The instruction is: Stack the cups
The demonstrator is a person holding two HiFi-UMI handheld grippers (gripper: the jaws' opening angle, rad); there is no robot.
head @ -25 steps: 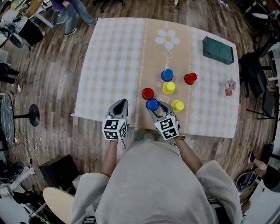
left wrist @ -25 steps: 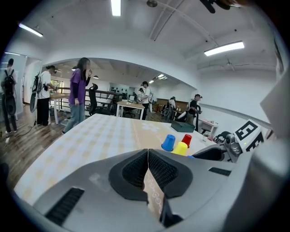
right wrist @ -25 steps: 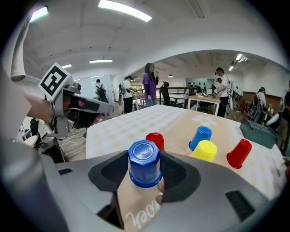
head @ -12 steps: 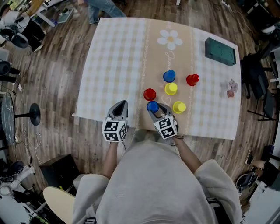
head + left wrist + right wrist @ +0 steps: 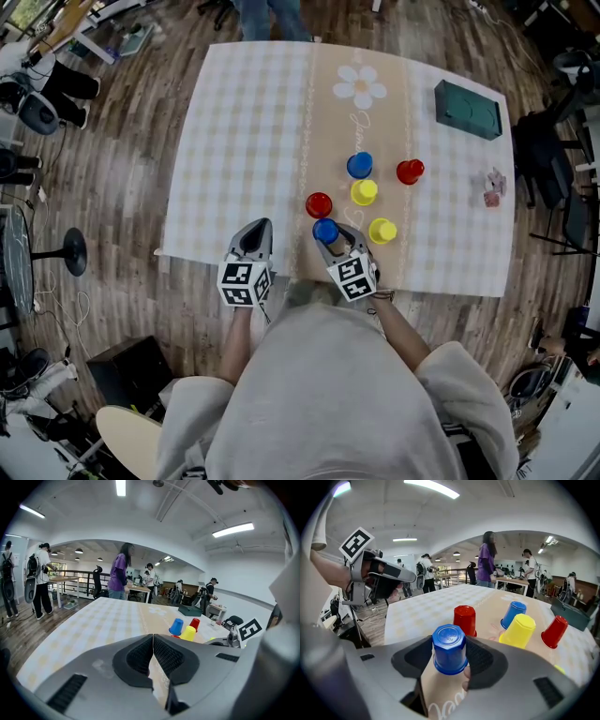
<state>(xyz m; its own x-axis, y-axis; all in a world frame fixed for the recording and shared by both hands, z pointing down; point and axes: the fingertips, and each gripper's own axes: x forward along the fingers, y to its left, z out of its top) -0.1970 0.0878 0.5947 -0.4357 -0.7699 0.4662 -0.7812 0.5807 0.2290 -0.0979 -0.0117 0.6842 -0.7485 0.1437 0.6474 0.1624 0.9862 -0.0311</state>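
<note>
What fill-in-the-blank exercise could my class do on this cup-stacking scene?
1. The right gripper is shut on a cup coloured ___.
2. The left gripper has its fingers together and holds ___.
3. Nearest the held one stands a second cup coloured ___.
4. The box lies near the far ___ corner of the table.

Missing words: blue; nothing; red; right.
</note>
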